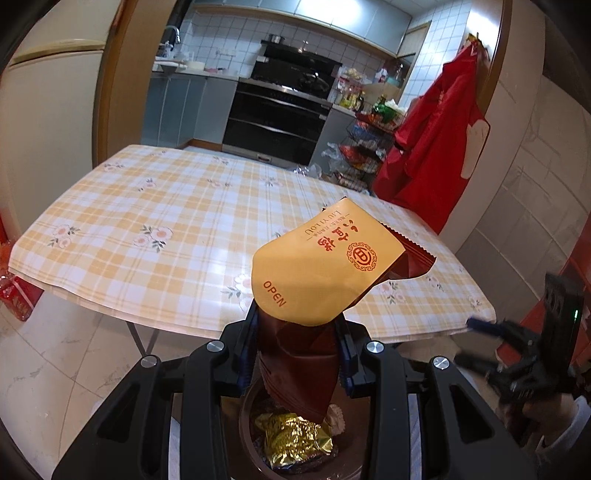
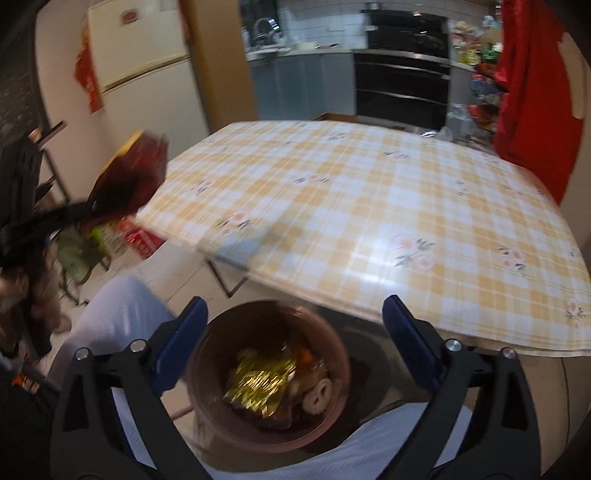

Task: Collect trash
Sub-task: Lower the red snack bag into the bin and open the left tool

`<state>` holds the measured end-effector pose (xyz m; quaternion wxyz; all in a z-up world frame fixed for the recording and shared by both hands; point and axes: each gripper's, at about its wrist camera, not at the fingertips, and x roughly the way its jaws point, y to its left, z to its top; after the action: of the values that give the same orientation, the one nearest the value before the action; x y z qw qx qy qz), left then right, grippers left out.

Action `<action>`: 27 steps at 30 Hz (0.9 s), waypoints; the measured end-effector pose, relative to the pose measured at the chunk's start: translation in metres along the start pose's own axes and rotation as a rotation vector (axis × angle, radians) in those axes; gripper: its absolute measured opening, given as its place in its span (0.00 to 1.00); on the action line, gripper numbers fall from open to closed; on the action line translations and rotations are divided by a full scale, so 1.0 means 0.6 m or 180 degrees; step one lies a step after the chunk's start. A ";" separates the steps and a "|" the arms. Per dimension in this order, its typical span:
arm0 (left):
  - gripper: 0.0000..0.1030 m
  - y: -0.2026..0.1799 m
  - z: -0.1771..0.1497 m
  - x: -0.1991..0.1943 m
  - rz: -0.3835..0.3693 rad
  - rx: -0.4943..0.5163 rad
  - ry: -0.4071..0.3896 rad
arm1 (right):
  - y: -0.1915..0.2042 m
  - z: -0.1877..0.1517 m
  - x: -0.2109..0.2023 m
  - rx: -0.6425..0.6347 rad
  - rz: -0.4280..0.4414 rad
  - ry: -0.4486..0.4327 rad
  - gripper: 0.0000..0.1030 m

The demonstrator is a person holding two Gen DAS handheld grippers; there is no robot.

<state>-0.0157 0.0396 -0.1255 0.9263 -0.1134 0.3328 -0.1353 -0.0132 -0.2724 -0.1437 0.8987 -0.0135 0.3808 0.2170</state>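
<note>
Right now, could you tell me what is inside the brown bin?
The brown bin holds a crumpled gold foil wrapper and pale paper cups. Whatever lies beneath them is covered.

place: home kitchen | signs: oven range (image 1: 277, 118), fridge (image 2: 144, 55), checked tablecloth (image 1: 184, 221), tiled wall (image 1: 236, 33)
</note>
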 end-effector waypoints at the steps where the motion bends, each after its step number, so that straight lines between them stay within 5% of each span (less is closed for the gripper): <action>1: 0.34 -0.002 -0.001 0.007 -0.0018 0.0016 0.0042 | -0.008 0.005 -0.001 0.0030 -0.0054 -0.0023 0.94; 9: 0.34 -0.031 -0.008 0.039 -0.0134 0.0235 0.0219 | -0.063 0.048 -0.028 0.0233 -0.0307 -0.0309 0.94; 21: 0.37 -0.074 -0.036 0.093 -0.0319 0.0499 0.0597 | -0.092 0.050 -0.033 0.0361 -0.0416 -0.0339 0.94; 23: 0.45 -0.078 -0.041 0.102 -0.0429 0.0508 0.0685 | -0.093 0.050 -0.032 0.0368 -0.0418 -0.0338 0.94; 25: 0.70 -0.078 -0.047 0.110 -0.0515 0.0477 0.0788 | -0.093 0.050 -0.031 0.0367 -0.0416 -0.0334 0.94; 27: 0.75 -0.079 -0.051 0.112 -0.0488 0.0474 0.0790 | -0.091 0.049 -0.031 0.0357 -0.0428 -0.0320 0.94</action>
<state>0.0059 -0.0301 -0.1736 0.8709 -0.0519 0.4241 -0.2430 0.0175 -0.3235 -0.1178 0.9286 0.0221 0.3450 0.1350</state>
